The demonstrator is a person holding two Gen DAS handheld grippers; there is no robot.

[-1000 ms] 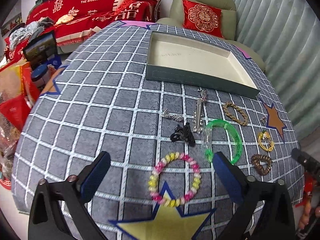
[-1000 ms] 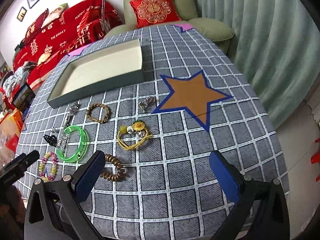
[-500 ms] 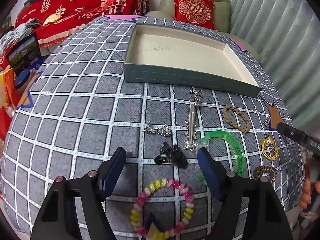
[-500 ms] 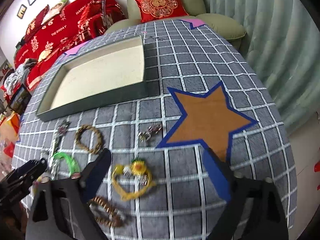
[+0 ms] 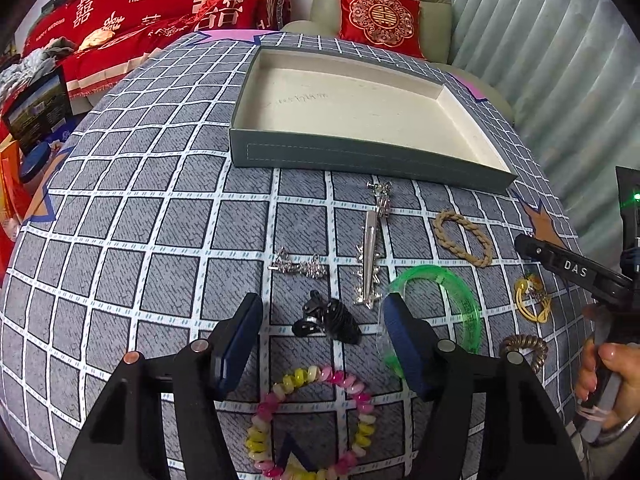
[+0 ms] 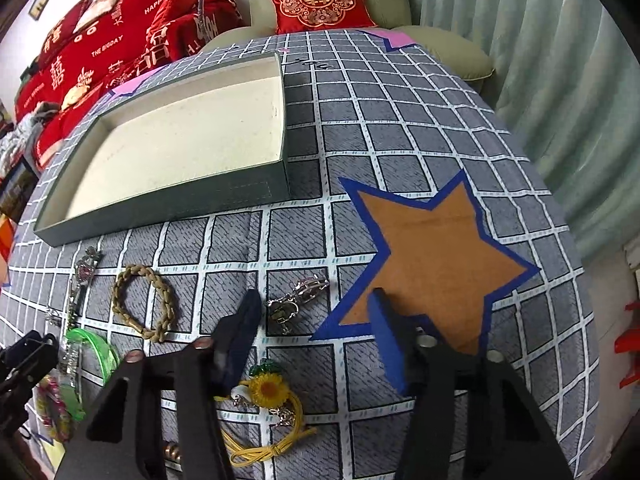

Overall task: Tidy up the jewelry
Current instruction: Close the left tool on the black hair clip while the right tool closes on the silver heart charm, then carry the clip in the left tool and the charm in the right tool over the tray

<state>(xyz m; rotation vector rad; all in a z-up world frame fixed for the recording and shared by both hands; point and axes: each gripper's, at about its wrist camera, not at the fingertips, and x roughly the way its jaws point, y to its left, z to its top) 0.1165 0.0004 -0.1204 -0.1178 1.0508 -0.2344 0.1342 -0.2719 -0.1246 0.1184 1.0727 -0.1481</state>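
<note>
A grey-green tray [image 5: 360,156] with a cream inside stands at the back of the table; it also shows in the right wrist view [image 6: 172,208]. My left gripper [image 5: 324,328] is open, its jaws either side of a black hair claw [image 5: 328,318]. Around it lie a pink-yellow bead bracelet [image 5: 312,420], a green bangle [image 5: 444,300], a silver hair clip [image 5: 370,248], a silver chain piece [image 5: 298,266] and a braided rope bracelet [image 5: 462,238]. My right gripper [image 6: 316,328] is open over a small silver charm [image 6: 298,300]. A yellow sunflower cord [image 6: 268,408] lies under it.
The table has a grey checked cloth with an orange star [image 6: 432,264]. A brown spiral hair tie [image 5: 524,348] lies near the right edge. A red-covered sofa [image 5: 152,4] and a green armchair with a red cushion [image 5: 380,16] stand behind. Curtains [image 6: 552,60] hang at the right.
Both grippers have moved forward and down over the table. The left one now brackets the black hair claw; the right one has come up to the silver charm. Both jaws have narrowed somewhat.
</note>
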